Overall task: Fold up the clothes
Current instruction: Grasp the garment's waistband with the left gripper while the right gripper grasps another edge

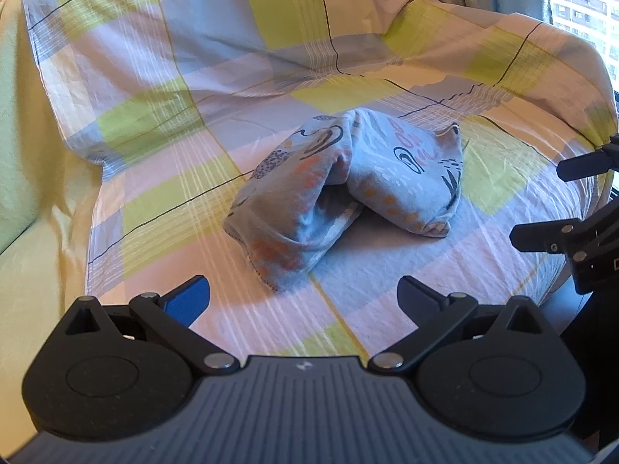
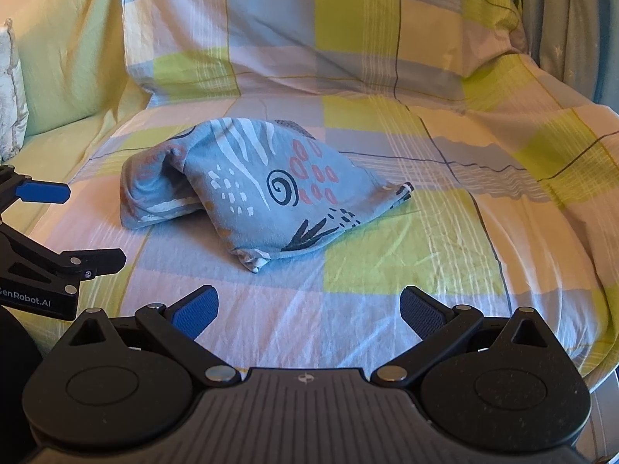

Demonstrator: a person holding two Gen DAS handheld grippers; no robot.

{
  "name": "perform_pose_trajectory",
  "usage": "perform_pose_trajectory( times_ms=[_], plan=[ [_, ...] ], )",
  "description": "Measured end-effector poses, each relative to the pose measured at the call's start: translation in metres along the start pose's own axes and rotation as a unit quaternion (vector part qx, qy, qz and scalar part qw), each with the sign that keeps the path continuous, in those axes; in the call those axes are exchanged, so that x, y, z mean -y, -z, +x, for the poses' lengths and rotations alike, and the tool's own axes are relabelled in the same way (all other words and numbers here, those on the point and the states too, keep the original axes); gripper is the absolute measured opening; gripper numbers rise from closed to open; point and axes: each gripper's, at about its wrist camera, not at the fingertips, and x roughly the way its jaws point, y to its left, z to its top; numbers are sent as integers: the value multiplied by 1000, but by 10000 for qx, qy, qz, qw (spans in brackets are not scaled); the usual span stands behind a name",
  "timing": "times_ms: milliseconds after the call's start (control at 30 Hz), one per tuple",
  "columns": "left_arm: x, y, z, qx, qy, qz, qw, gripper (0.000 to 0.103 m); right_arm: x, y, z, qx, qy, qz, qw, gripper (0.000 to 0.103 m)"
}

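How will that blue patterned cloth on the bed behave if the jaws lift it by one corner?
The blue patterned cloth is probably floppy: it slumps in a soft hump with a sagging hollow. Lifted by a corner, its loose folds would likely unfurl. It looks thin, so probably light.

garments: 1 (image 2: 255,197) | grippers: 2 (image 1: 303,297) (image 2: 309,309) | checked sheets: 1 (image 2: 387,270) | curtains: 1 (image 2: 561,19)

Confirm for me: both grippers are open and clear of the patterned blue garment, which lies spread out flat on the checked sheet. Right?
Not quite. The patterned blue garment is not flat: it sits bunched in a humped, partly folded heap on the checked sheet, as both wrist views show. The rest holds: the left gripper and right gripper are open and clear of it.
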Motion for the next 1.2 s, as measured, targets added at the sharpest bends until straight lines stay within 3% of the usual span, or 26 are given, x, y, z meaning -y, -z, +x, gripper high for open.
perform_pose_trajectory(
  times_ms=[100,300,367,433,500,567,600,700,933,1200],
  plan=[
    [-5,0,9,4,54,-4,10000,101,-8,-5,8,118,94,-416,9990,98],
    [-12,-3,32,8,289,-13,9996,86,-26,-13,32,224,76,-1298,9913,83],
    [-13,-4,42,-49,420,-45,9991,69,-32,-15,43,231,78,-1607,9867,78],
    [-14,-5,49,-50,496,-89,9987,62,-37,-17,55,218,16,-1795,9835,71],
    [-16,-7,56,-52,562,-138,9983,48,-42,-19,66,233,8,-1981,9799,62],
    [-19,-9,59,-52,651,-226,9976,12,-44,-20,75,247,-50,-2156,9762,50],
    [-21,-10,60,-51,712,-287,9970,11,-43,-21,76,266,-100,-2182,9755,31],
    [-26,-17,50,132,743,-270,9968,8,-34,-26,70,420,-55,-2100,9768,2],
    [-26,-55,-12,992,779,52,9920,6,0,-57,1,1075,173,-1724,9790,2],
    [-24,-90,-108,1716,1053,224,9793,6,21,-91,-113,2086,219,-1305,9690,0]
  ],
)
